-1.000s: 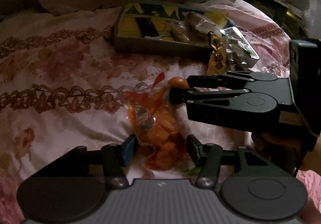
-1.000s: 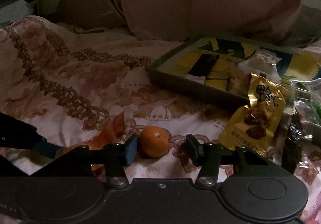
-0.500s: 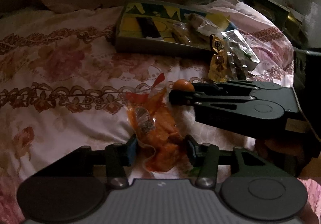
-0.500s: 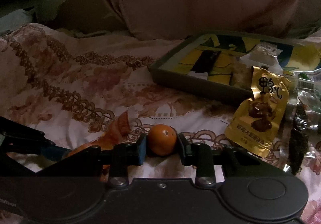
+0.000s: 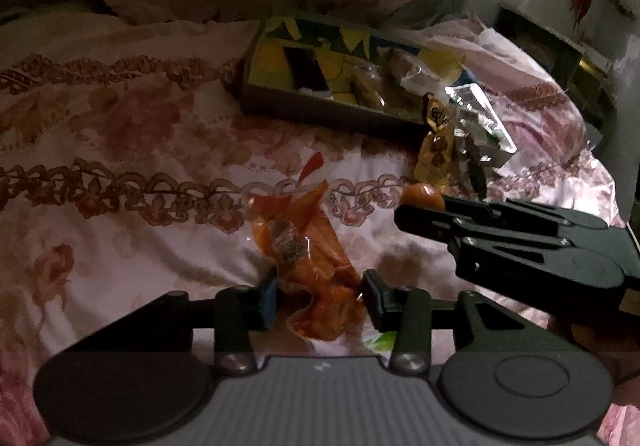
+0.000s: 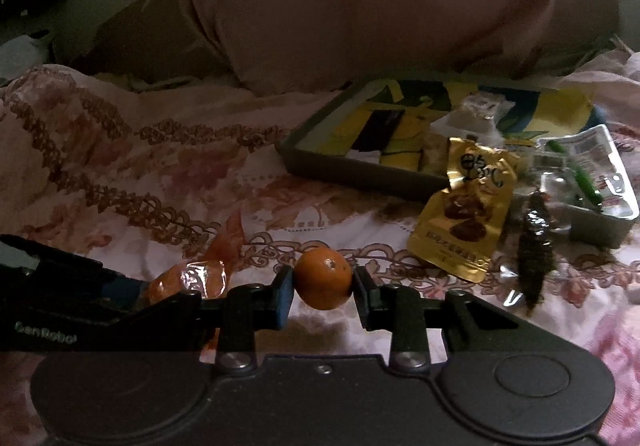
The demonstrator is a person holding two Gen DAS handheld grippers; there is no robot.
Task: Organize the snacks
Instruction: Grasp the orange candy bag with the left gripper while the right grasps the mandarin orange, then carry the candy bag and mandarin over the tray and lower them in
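So far, only part of the sorting is judged done. A shallow grey-walled rectangular tray (image 6: 356, 174) with a yellow and blue printed base lies on the floral pink bedspread (image 6: 120, 174), at about 1 o'clock in the right wrist view. A few clear-wrapped snacks (image 6: 476, 108) are seen in its far end; most of the base is still bare.

Outside the tray are noted: a gold foil pouch with dark printed characters (image 6: 466, 214) leaning at its near wall, a dark seaweed-like strip in clear wrap (image 6: 534, 242) at 3 o'clock, and a clear plastic pack with green contents (image 6: 588, 174) beyond it.

The small round orange fruit (image 6: 323, 273) is pinched between the pads of the right tool (image 6: 323, 286), and appears held just clear of the bedspread, well short of the tray.

The left tool (image 5: 318, 296) is closing; its jaws stand either side of a crinkled clear bag of orange-red snack pieces (image 5: 316, 266), which lies on the bedspread at 6 o'clock in the left wrist view. Whether both pads already press on it cannot be told.

Judged remaining: fruit, orange bag, pouch, strip and pack to be placed.
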